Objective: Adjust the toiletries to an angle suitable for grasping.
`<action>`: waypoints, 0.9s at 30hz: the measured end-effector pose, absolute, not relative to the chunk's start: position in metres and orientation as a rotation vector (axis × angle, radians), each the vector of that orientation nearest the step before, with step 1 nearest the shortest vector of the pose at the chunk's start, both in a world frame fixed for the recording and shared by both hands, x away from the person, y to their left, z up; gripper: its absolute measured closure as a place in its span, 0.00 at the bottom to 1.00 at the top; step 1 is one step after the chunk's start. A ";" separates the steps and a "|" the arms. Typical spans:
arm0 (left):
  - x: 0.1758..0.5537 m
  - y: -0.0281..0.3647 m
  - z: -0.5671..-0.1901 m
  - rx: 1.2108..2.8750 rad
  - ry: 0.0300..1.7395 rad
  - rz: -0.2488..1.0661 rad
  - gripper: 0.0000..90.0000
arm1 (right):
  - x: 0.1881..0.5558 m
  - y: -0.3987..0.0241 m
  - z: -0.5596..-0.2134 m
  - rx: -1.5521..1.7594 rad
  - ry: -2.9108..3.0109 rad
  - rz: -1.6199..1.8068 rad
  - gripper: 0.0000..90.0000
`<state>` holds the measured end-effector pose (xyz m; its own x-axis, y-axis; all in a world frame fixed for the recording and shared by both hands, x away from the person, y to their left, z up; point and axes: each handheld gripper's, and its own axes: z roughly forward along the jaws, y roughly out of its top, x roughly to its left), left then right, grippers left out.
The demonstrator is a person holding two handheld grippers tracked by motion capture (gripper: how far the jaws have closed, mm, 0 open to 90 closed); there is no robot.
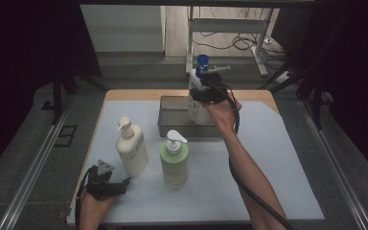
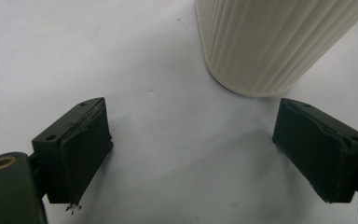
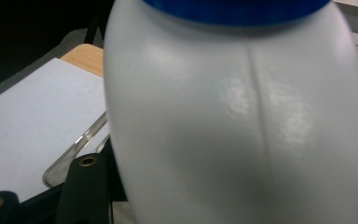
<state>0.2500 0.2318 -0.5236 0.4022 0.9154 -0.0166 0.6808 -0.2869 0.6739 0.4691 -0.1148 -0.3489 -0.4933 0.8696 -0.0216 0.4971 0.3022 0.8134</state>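
Three bottles: one cream pump bottle [image 1: 131,149], one green pump bottle [image 1: 174,160], one blue-capped white bottle [image 1: 199,91], one tray [image 1: 172,120]

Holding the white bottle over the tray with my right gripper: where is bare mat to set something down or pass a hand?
Free: the wide mat right of the green pump bottle, around the right forearm; the left strip between the clear tray and the mat's edge; the front strip. Crowded: the cream ribbed pump bottle and green one stand close together, with the left gripper beside the cream one.

White bottle [image 3: 242,126] close against the camera, blue cap [image 3: 235,8] at top, black jaw at its lower left, clear tray rim [image 3: 72,151], white sheet [image 3: 32,121], wooden table edge [image 3: 86,58]
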 end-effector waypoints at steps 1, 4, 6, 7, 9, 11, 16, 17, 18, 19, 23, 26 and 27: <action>0.250 0.232 -0.524 2.061 1.355 0.505 0.12 | 0.470 -0.114 -0.351 1.216 2.113 1.067 0.45; 0.250 0.232 -0.524 2.062 1.355 0.504 0.12 | 0.470 -0.114 -0.358 1.218 2.123 1.059 0.45; 0.250 0.232 -0.524 2.062 1.356 0.504 0.12 | 0.470 -0.114 -0.360 1.220 2.127 1.057 0.45; 0.250 0.232 -0.524 2.062 1.355 0.504 0.12 | 0.470 -0.114 -0.362 1.221 2.128 1.057 0.45; 0.250 0.232 -0.524 2.062 1.355 0.505 0.12 | 0.470 -0.114 -0.366 1.225 2.132 1.059 0.45; 0.250 0.232 -0.524 2.062 1.355 0.505 0.12 | 0.468 -0.114 -0.372 1.225 2.142 1.056 0.45; 0.250 0.232 -0.524 2.062 1.355 0.505 0.12 | 0.466 -0.112 -0.379 1.237 2.146 1.053 0.45; 0.250 0.232 -0.524 2.060 1.357 0.504 0.12 | 0.466 -0.112 -0.381 1.232 2.147 1.045 0.45; 0.250 0.232 -0.524 2.061 1.355 0.505 0.12 | 0.465 -0.112 -0.382 1.233 2.150 1.043 0.45; 0.250 0.232 -0.524 2.061 1.357 0.504 0.12 | 0.465 -0.113 -0.384 1.229 2.152 1.041 0.45; 0.250 0.232 -0.524 2.061 1.355 0.505 0.12 | 0.463 -0.113 -0.388 1.234 2.151 1.041 0.45; 0.250 0.232 -0.524 2.061 1.357 0.505 0.12 | 0.463 -0.113 -0.394 1.242 2.159 1.037 0.45; 0.250 0.232 -0.524 2.060 1.357 0.505 0.12 | 0.463 -0.113 -0.394 1.242 2.159 1.037 0.45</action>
